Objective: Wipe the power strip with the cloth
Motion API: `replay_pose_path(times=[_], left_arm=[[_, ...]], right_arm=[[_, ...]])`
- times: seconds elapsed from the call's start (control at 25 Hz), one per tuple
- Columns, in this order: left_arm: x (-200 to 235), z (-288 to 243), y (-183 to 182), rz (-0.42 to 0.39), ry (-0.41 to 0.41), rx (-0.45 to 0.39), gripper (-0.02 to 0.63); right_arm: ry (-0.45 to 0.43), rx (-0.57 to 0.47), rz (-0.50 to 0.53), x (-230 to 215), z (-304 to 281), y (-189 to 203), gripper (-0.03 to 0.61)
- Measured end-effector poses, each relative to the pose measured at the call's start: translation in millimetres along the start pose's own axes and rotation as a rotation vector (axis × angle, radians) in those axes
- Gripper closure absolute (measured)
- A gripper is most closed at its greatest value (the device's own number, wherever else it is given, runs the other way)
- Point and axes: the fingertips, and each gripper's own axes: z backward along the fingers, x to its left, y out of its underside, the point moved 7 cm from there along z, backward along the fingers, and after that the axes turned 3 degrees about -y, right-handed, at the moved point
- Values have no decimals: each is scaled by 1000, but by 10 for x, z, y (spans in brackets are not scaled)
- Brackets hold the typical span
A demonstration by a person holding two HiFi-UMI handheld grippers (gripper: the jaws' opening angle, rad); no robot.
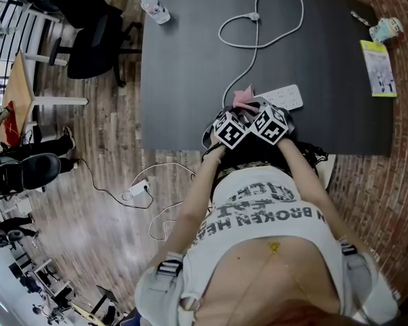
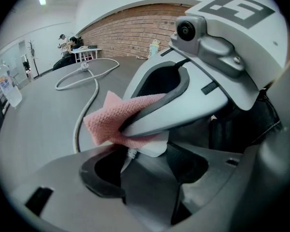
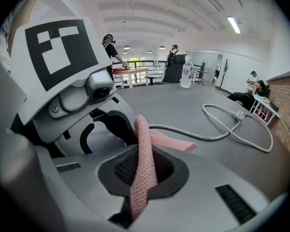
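The power strip [image 1: 285, 98] lies close to the near edge of the dark table [image 1: 183, 80], so there is little room on the person's side. Beyond the strip the top is bare, crossed only by its white cord [image 1: 258, 19], which loops well away. A bottle [image 1: 154, 8] and a booklet [image 1: 379, 68] sit far from the strip at the table's other edges.

Both grippers meet at the strip's cord end. The right gripper [image 3: 144, 170] is clamped tight on the pink cloth [image 2: 104, 122] – one flap sticks out past its tips. The left gripper [image 2: 147, 175] stands part open, with the strip's white end at its mouth – whether they touch is unclear.
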Motion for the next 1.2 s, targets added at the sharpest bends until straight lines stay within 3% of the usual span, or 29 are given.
replay_pose_path(times=[1.2], left_arm=[[-6, 44, 4, 1, 18, -3, 356]], right_arm=[[43, 33, -68, -176, 126, 107, 561]])
